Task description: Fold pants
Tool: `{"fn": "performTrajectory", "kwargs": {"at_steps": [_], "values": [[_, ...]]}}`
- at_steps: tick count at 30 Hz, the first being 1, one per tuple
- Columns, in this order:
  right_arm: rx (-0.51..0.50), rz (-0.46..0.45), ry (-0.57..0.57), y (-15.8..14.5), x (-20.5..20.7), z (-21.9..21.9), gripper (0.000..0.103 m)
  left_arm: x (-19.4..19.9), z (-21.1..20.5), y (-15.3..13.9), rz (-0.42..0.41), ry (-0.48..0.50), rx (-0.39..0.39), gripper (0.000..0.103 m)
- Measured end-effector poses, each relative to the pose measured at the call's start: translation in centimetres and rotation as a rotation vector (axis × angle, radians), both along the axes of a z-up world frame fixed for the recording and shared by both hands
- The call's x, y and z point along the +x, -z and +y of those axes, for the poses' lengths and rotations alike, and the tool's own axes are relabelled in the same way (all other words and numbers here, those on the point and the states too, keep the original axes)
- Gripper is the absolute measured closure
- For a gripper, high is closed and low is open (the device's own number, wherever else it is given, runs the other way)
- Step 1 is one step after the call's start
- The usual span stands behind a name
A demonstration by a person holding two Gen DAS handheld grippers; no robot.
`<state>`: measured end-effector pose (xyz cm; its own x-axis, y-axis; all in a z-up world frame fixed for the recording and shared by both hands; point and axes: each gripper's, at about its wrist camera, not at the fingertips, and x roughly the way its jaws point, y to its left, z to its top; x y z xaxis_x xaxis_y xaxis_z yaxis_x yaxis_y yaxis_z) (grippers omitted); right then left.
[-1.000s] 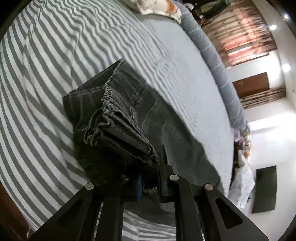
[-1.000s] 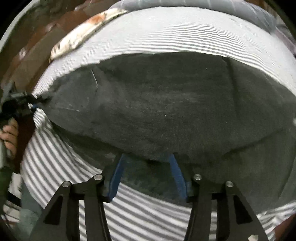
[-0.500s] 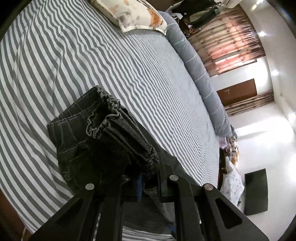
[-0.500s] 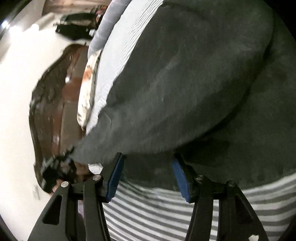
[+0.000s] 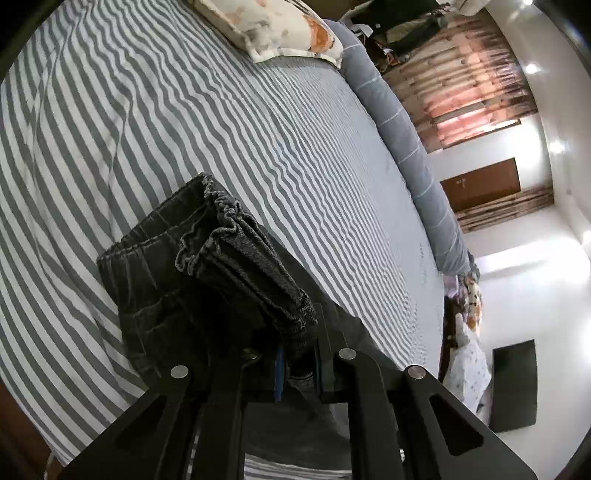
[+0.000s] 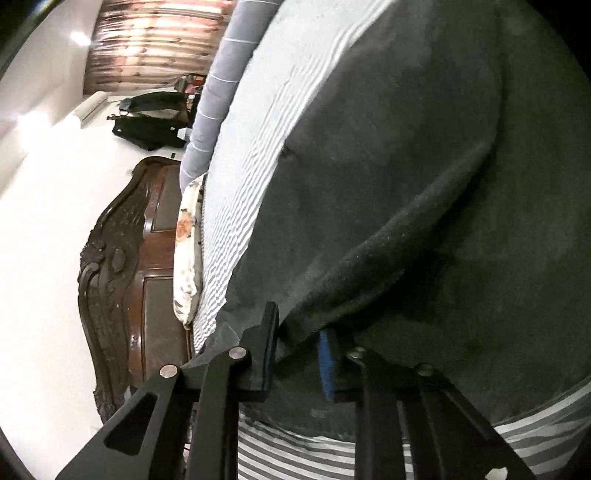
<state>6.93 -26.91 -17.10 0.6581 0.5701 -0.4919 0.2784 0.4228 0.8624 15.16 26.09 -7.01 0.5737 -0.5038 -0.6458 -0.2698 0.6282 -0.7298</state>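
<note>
Fingers [image 5: 317, 354] of the left gripper [image 5: 297, 363] pinch the jeans' [image 5: 192, 280] bunched waistband above the striped bed [image 5: 221, 122], while the right gripper's [image 6: 301, 350] jaws are closing on a fabric fold, apparently to carry it over.

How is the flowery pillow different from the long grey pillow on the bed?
The flowery pillow is flat and cream with orange blotches; the long grey pillow is round like a roll, plain grey with thin pale lines. The flowery one lies at the head of the striped bed; the grey one stretches all along its far edge. Both lie on the bed, away from the pants.
</note>
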Motion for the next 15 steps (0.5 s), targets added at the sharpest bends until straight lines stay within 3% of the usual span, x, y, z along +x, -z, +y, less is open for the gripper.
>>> {"fn": "performTrajectory", "kwargs": {"at_steps": [4, 10, 15], "values": [[-0.086, -0.006, -0.024, -1.7, 0.3, 0.0, 0.096, 0.6, -0.5, -0.7, 0.003, 0.049, 0.053, 0.091], [-0.303, -0.045, -0.107, -6.2, -0.7, 2.1, 0.098, 2.0, -0.8, -1.7, 0.010, 0.181, 0.181, 0.091], [-0.350, -0.056, -0.156, -7.9, -2.4, 3.2, 0.098, 2.6, -0.9, -2.7, -0.031, 0.283, 0.254, 0.091]]}}
